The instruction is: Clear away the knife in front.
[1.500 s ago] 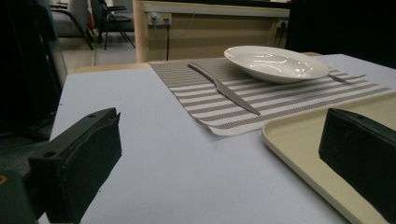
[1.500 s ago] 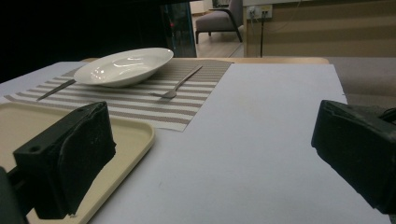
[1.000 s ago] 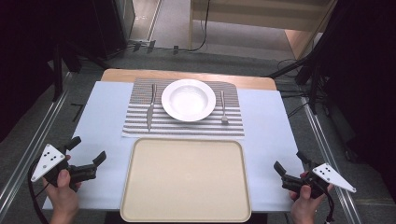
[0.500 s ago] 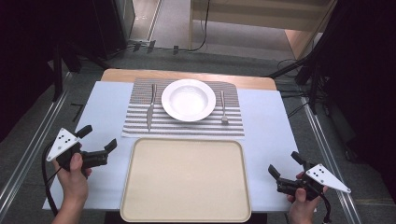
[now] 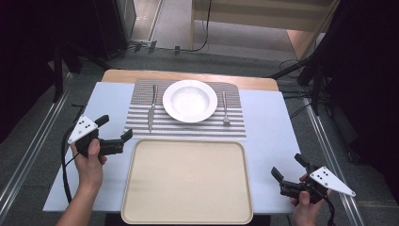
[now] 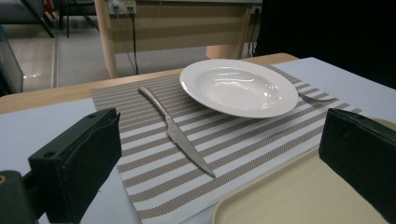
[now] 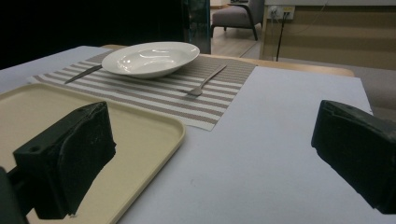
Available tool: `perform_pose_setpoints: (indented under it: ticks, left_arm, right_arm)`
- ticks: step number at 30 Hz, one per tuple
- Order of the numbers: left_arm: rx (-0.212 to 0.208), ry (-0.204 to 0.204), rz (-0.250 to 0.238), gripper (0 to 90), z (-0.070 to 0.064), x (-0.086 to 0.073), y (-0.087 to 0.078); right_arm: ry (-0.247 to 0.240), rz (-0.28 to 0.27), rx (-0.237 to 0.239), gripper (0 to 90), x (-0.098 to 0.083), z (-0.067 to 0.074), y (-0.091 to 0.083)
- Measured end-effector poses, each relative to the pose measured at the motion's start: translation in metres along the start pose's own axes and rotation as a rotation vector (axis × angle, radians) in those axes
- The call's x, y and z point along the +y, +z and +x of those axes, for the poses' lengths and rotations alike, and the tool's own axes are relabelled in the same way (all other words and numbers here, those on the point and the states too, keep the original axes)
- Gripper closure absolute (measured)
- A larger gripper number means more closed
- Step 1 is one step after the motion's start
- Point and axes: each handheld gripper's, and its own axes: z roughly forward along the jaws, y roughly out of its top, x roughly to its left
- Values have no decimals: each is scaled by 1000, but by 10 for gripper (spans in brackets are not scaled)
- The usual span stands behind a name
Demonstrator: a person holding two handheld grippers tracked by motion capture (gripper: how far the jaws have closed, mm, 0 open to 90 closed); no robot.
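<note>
A white deep plate (image 5: 190, 100) (image 6: 238, 87) (image 7: 150, 58) rests on a striped placemat (image 5: 186, 123) at the back of the table. A knife (image 5: 151, 107) (image 6: 176, 131) lies left of the plate and a fork (image 5: 225, 108) (image 7: 204, 83) right of it. An empty beige tray (image 5: 187, 181) (image 6: 299, 196) (image 7: 37, 107) sits in front of the mat. My left gripper (image 5: 114, 128) is open beside the tray's far left corner, aimed at the knife. My right gripper (image 5: 288, 166) is open off the tray's near right side.
The pale blue table cover (image 5: 270, 127) has bare room on both sides of the tray. Metal rails (image 5: 28, 155) run along the floor left and right. A wooden bench (image 5: 259, 14) stands beyond the table.
My left gripper has moved forward and right, up to the tray's far left corner. My right gripper has shifted slightly left toward the tray.
</note>
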Motion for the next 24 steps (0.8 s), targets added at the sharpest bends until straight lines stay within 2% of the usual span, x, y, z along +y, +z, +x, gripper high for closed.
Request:
perform_pose_setpoints:
  ticks: [10, 24]
  left_arm:
    - [-19, -25, 9, 0, 1, 10, 27]
    - [-18, -29, 38, 0, -1, 22, 65]
  right_arm:
    - [-10, 8, 5, 0, 0, 3, 1]
    - [-15, 14, 12, 0, 0, 5, 1]
